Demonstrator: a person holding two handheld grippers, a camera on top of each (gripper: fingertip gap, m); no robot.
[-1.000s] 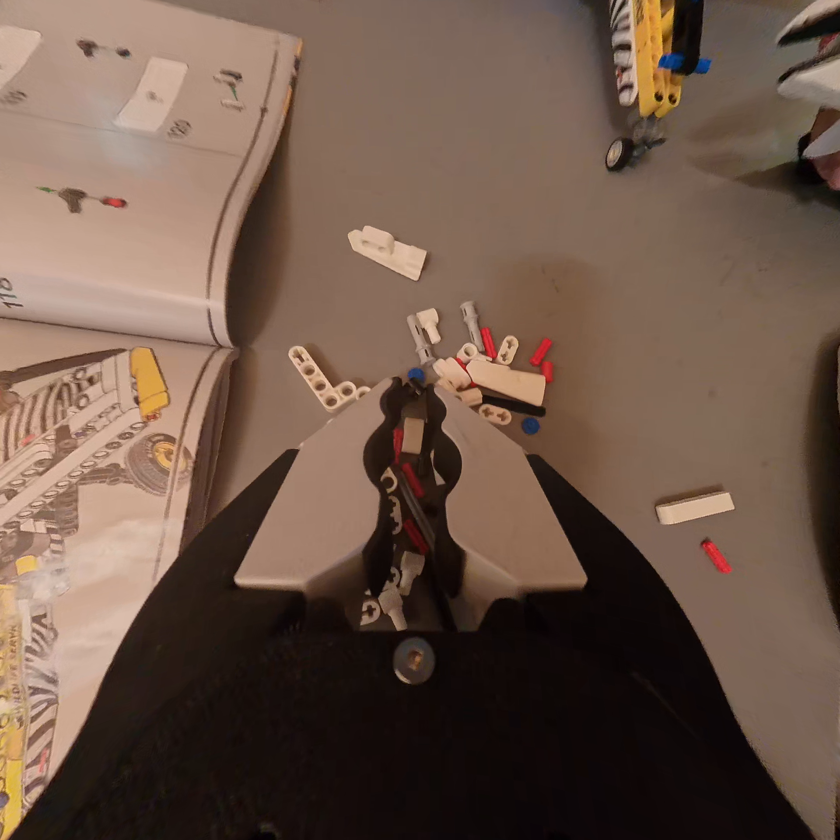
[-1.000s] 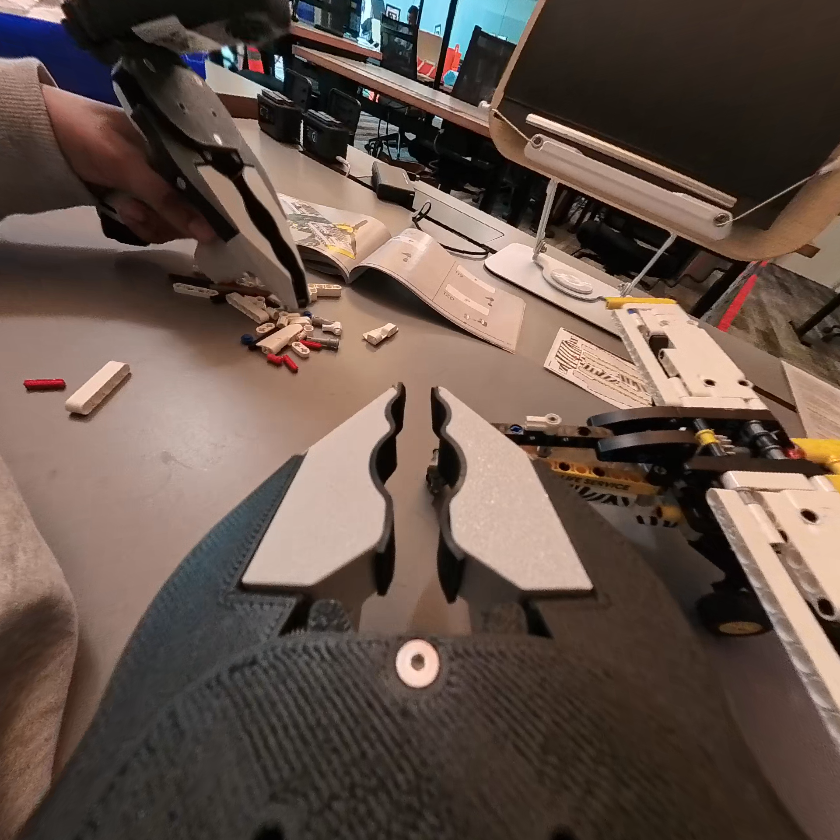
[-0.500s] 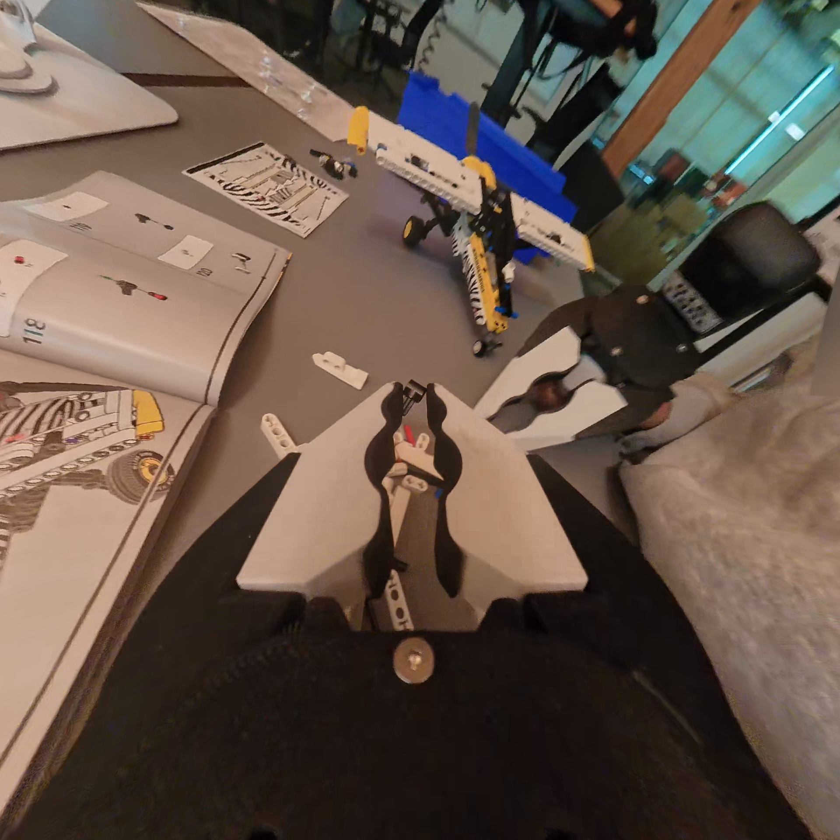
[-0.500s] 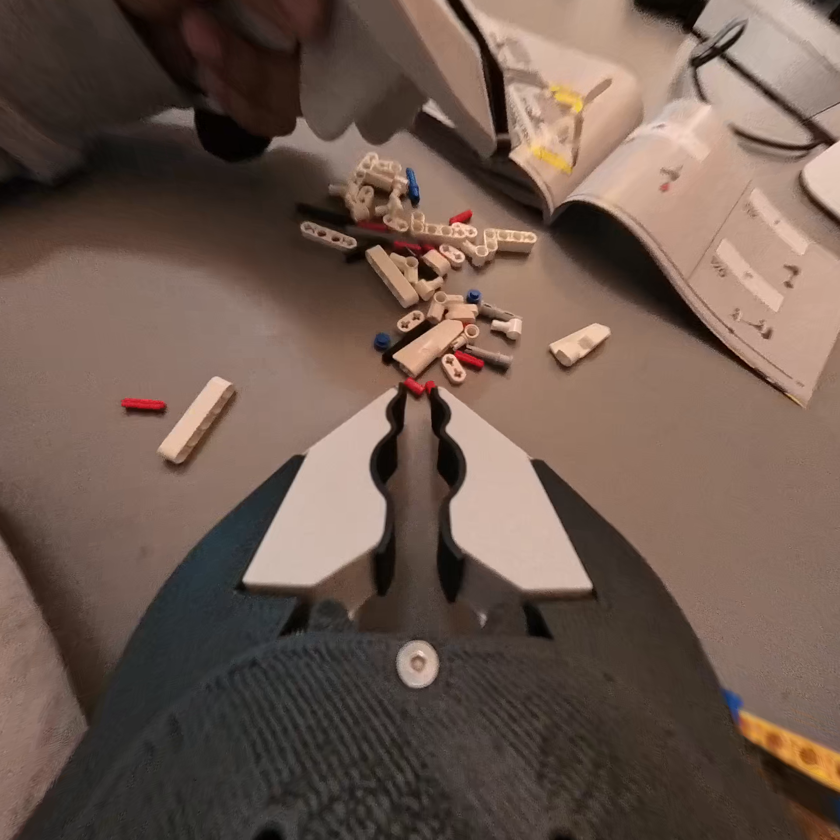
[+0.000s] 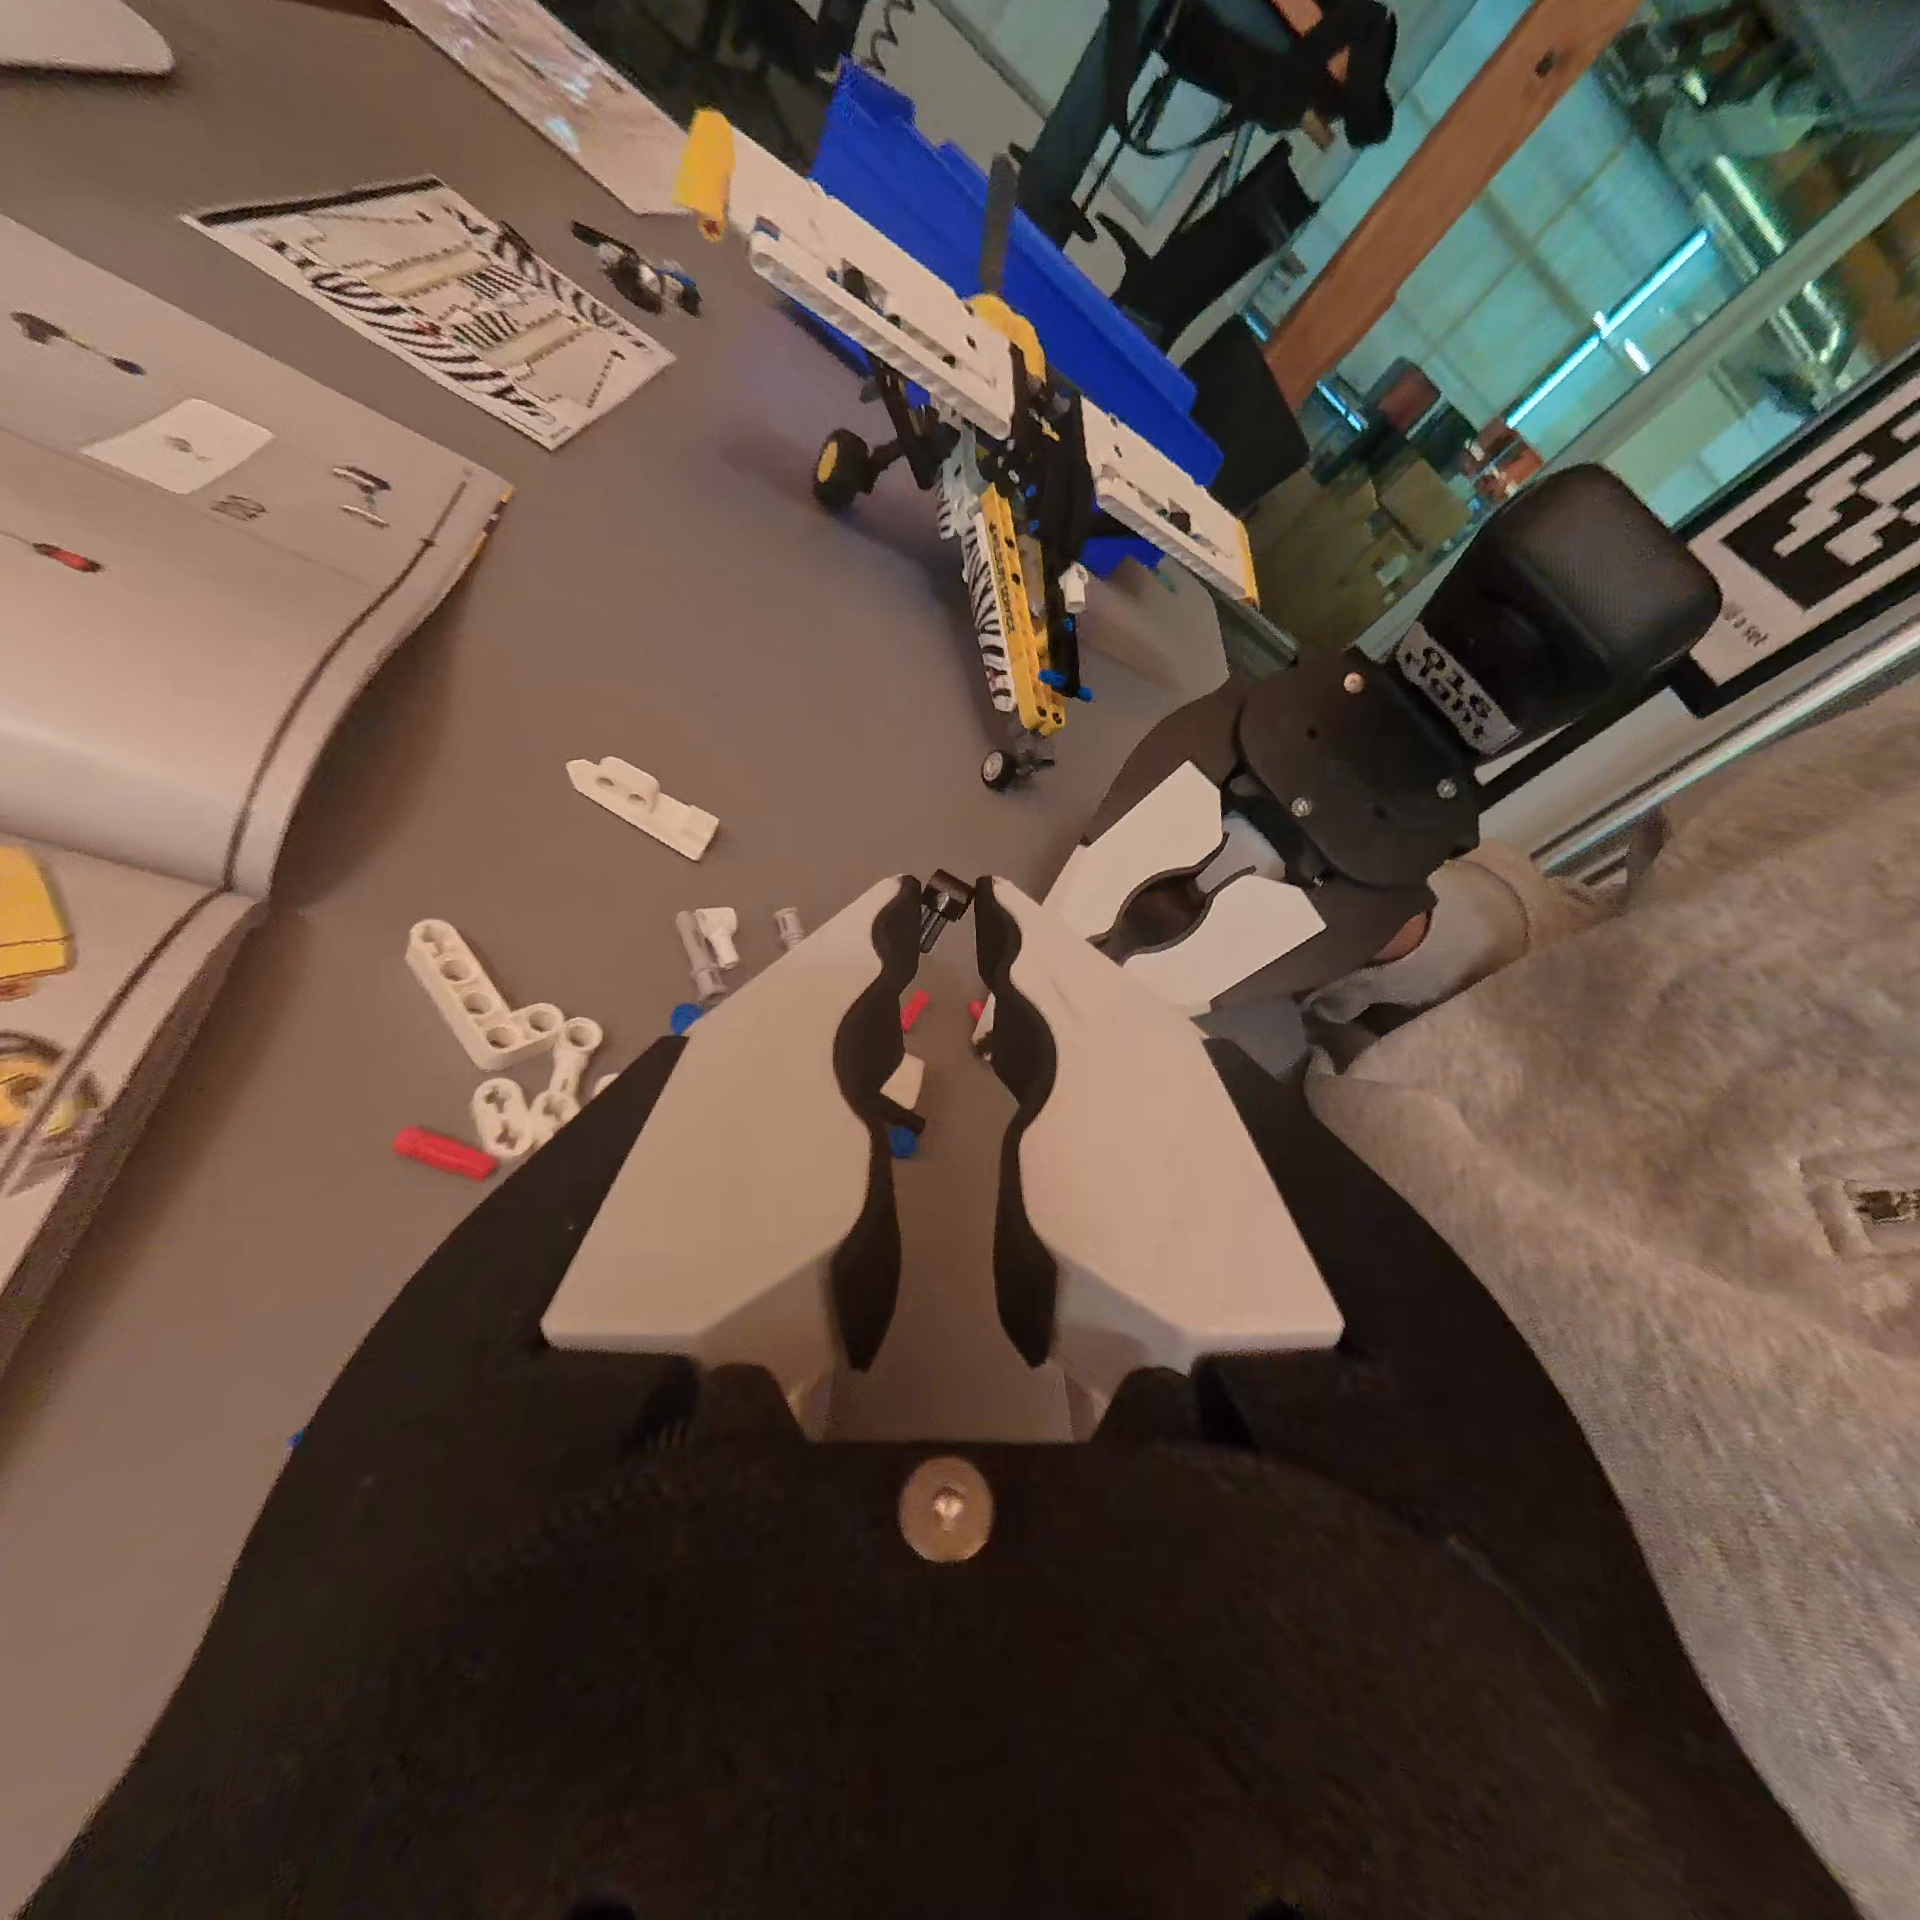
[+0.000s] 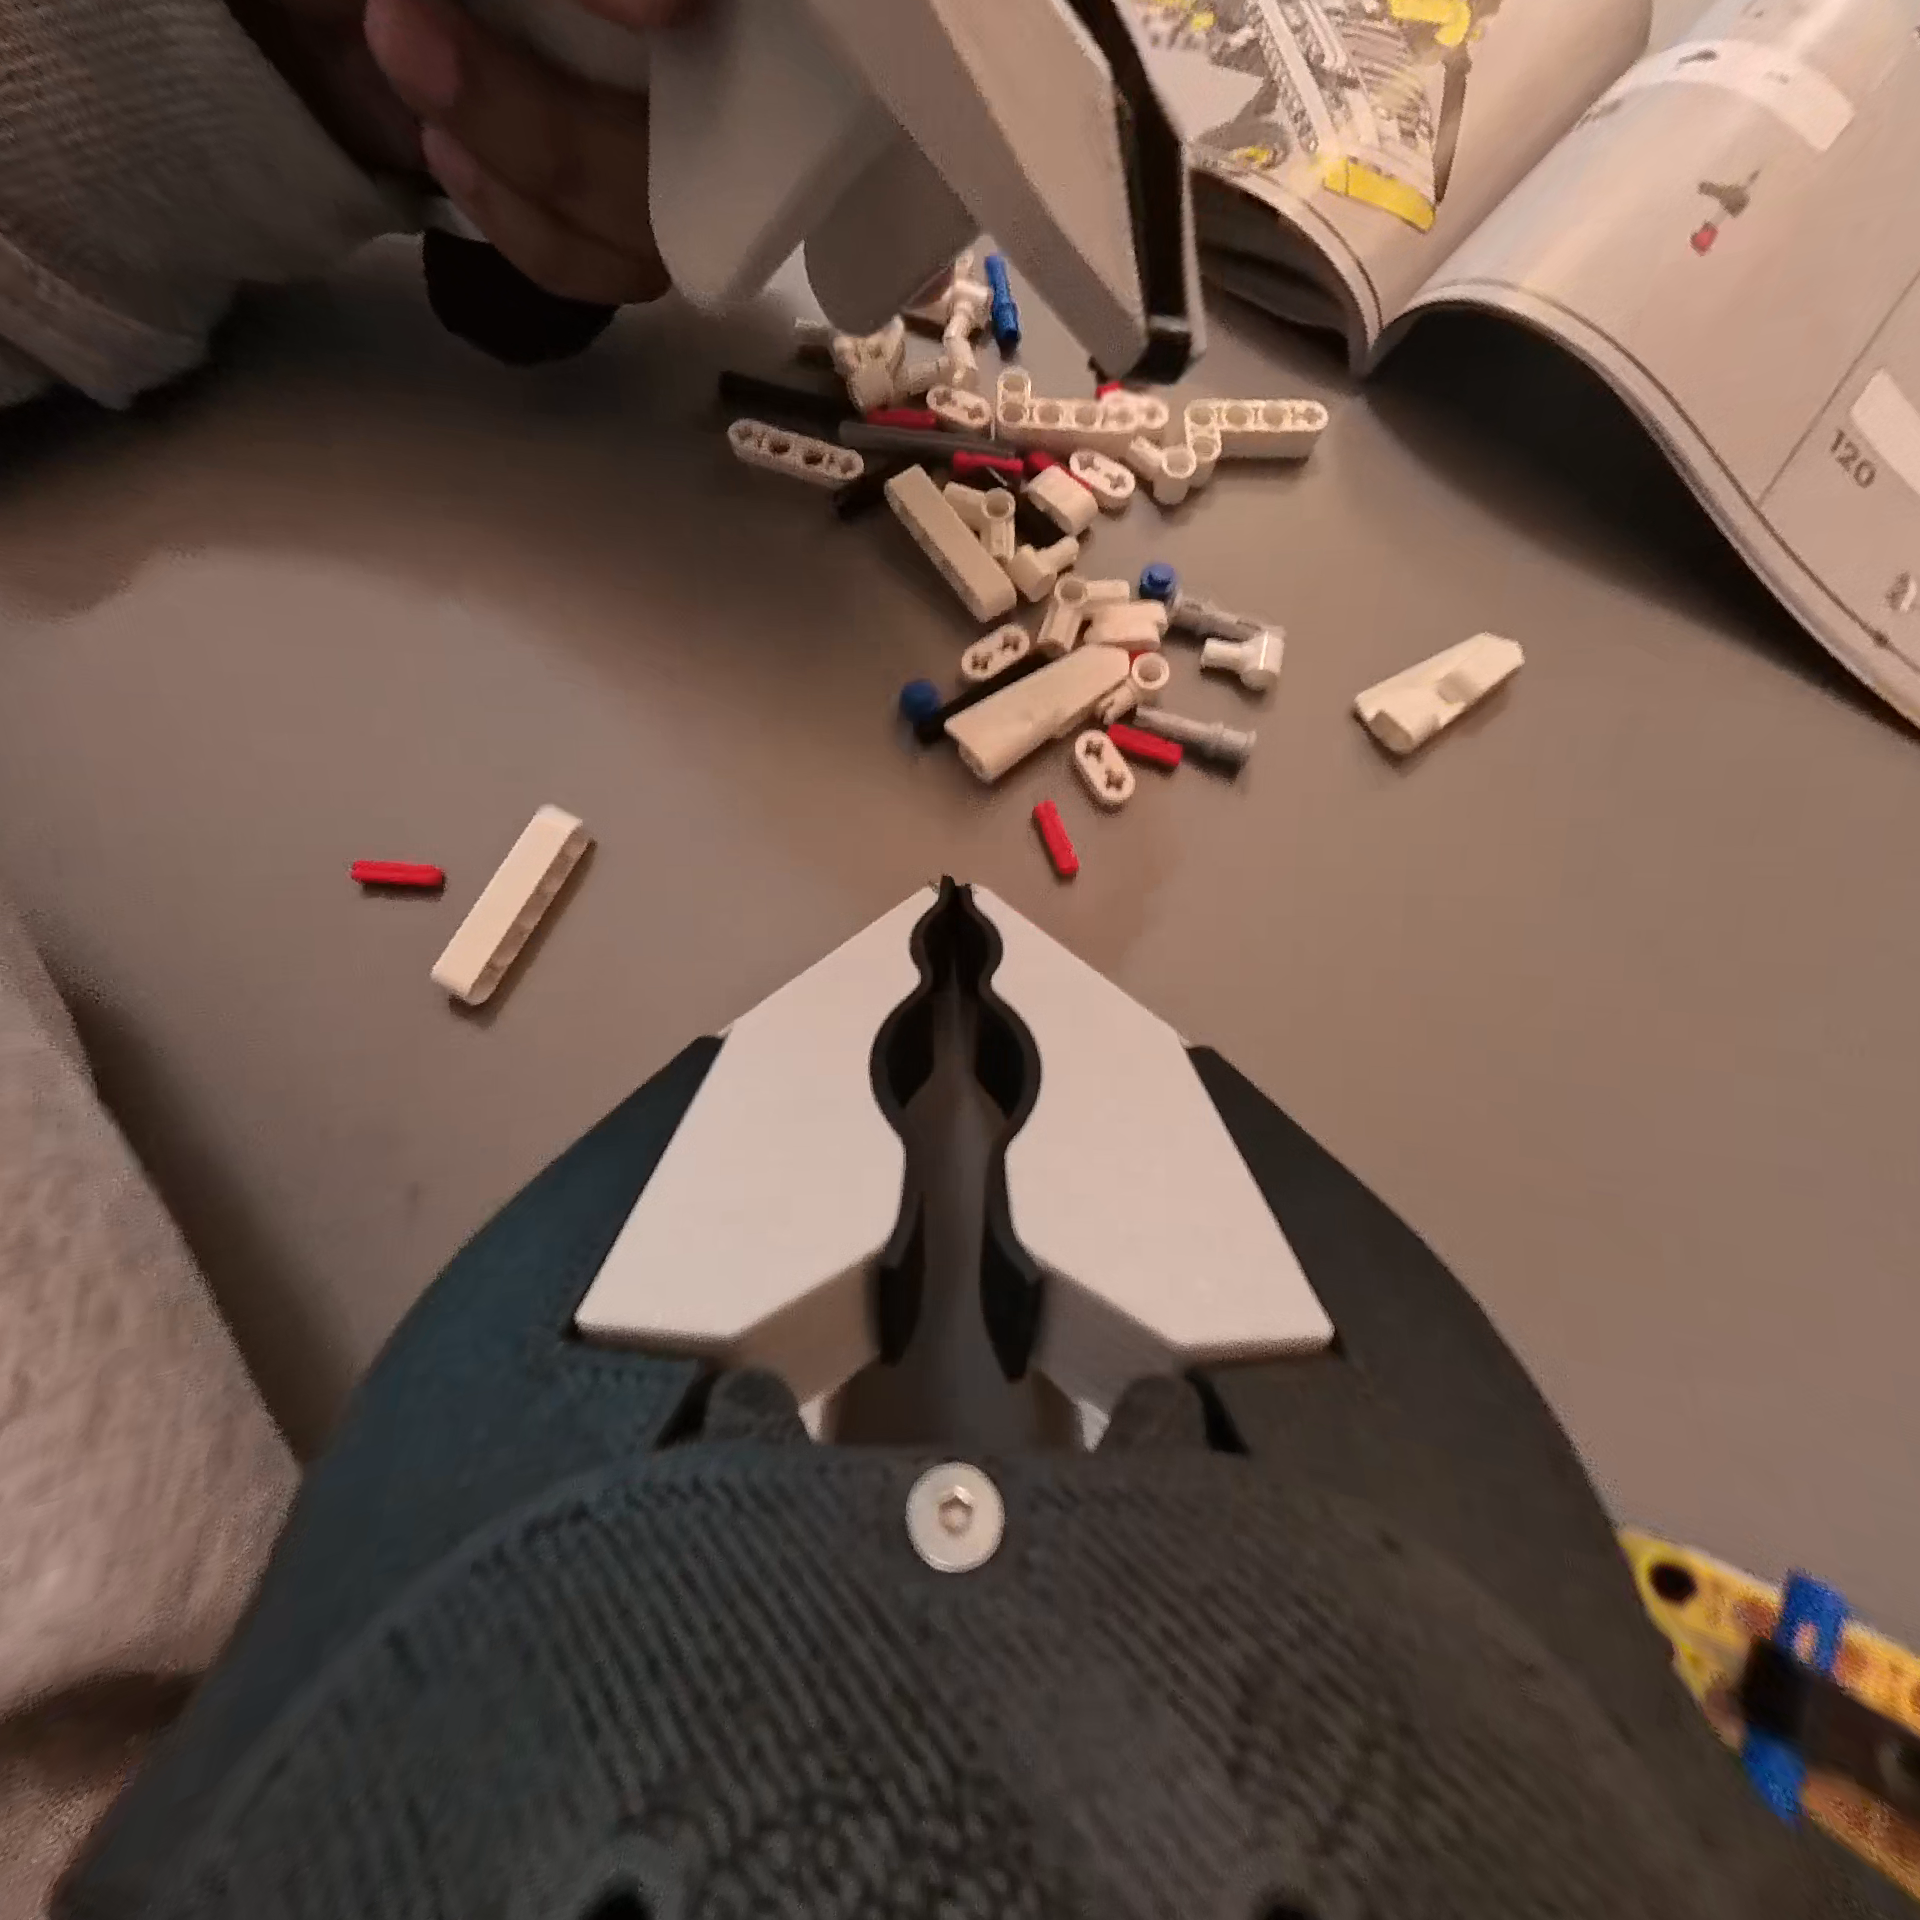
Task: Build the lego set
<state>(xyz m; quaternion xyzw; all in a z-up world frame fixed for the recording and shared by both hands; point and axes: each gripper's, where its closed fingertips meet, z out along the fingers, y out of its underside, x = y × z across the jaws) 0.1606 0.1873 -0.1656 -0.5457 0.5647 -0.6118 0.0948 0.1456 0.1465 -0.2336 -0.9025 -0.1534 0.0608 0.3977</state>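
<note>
left wrist view: the left gripper (image 5: 948,896), two white wedge fingers with black wavy pads, pinches a small black lego pin (image 5: 943,891) at its very tips; the rest of the gap behind the tips stands a little apart. it is held above the grey tabletop (image 5: 644,644). below and left of the tips lie a white l-shaped beam with holes (image 5: 473,997), a red pin (image 5: 445,1153) and a flat white wedge piece (image 5: 642,794) farther ahead-left. straight ahead and slightly right, well apart, stands the partly built yellow, white and zebra-striped plane model (image 5: 997,499) on its wheels. the open instruction booklet (image 5: 187,582) lies far left, a striped sticker sheet (image 5: 436,301) beyond it. the right gripper (image 5: 1179,904) shows just right of the tips, low over the table.

right wrist view: the right gripper (image 6: 951,891) has its tips pressed together, and nothing can be made out between them. just ahead and to the right lies a short red pin (image 6: 1055,836); beyond it spreads the loose pile of white, red, black and blue lego pieces (image 6: 1039,582). a long white beam (image 6: 511,904) and another red pin (image 6: 397,875) lie ahead-left. a corner of the yellow model shows at lower right. the left gripper hangs over the far side of the pile, with the booklet to its right.
</note>
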